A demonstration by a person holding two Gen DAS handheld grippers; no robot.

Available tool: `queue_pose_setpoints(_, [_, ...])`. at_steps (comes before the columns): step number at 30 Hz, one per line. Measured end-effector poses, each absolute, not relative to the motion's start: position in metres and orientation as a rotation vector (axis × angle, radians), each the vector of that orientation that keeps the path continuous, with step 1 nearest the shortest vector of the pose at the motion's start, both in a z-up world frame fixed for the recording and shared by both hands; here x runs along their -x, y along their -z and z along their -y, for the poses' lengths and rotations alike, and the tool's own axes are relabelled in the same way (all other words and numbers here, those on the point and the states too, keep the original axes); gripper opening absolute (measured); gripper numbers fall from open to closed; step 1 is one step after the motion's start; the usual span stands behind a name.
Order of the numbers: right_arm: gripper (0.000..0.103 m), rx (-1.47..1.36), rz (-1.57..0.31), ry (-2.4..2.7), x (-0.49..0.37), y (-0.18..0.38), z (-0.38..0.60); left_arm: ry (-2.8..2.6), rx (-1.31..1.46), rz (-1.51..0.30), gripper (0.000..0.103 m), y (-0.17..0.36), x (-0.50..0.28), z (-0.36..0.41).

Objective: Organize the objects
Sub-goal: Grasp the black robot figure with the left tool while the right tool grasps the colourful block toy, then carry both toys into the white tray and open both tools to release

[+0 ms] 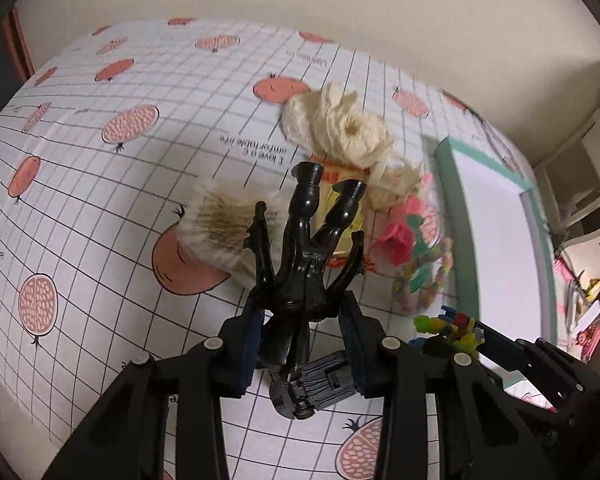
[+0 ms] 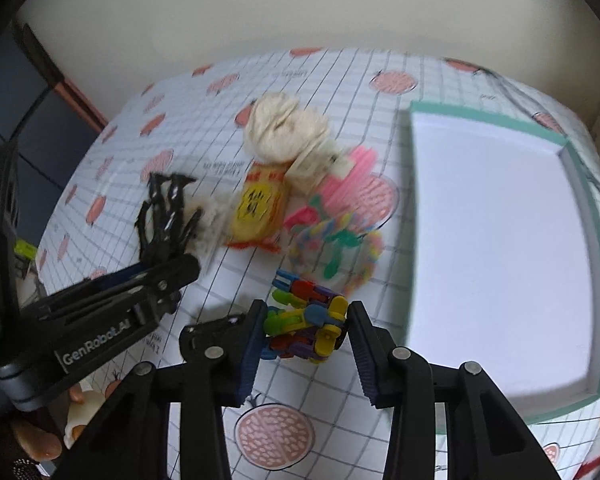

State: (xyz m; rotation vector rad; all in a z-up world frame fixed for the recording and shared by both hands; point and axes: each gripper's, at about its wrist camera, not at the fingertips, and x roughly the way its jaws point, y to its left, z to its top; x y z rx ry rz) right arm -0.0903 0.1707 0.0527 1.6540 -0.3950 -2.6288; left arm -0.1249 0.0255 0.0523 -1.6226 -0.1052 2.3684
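Blur smears heap (image 2: 320, 208); black figure (image 1: 304, 264) hides toy car (image 1: 316, 388).

The black figure (image 1: 300, 264) appeared to be moulded plastic with a glossy, smooth finish. The multicoloured block toy (image 2: 306, 326) also looked like hard plastic, smooth and slightly shiny. The cream bundle (image 1: 340, 124) presented as rough, fibrous yarn or cloth, matt throughout. The brush (image 1: 228, 220) showed coarse pale bristles. The yellow packet (image 2: 260, 208) looked like glossy printed wrapping. The table covering (image 1: 100, 184) was smooth printed sheet with faint creases. The tray (image 2: 500, 240) appeared matt white card with a teal rim. Both gripper frames were matt black plastic with ribbed dark-blue pads (image 2: 250, 356).
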Motion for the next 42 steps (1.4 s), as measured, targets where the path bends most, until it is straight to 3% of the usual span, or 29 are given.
queue_pose_setpoints(6, [0.044, -1.586, 0.353, 2.821, 0.082, -0.067, -0.209, -2.393, 1.514, 0.119, 0.039, -0.068, 0.119, -0.039])
queue_pose_setpoints(14, [0.044, -1.568, 0.438, 2.989, 0.073, -0.068, -0.272, -2.323, 1.397, 0.118, 0.039, -0.077, 0.118, -0.087])
queue_pose_setpoints(21, [0.044, -1.511, 0.647, 3.057, 0.068, -0.065, -0.324, -2.281, 1.304, -0.031, 0.039, -0.086, 0.119, -0.146])
queue_pose_setpoints(33, [0.044, -1.32, 0.669, 3.16, 0.084, -0.054, -0.373, -2.17, 1.31, -0.08, 0.039, -0.053, 0.141, -0.223])
queue_pose_setpoints(42, [0.044, -1.382, 0.746, 3.138, 0.098, -0.025, -0.395, -2.145, 1.35, -0.056, 0.039, -0.02, 0.163, -0.245])
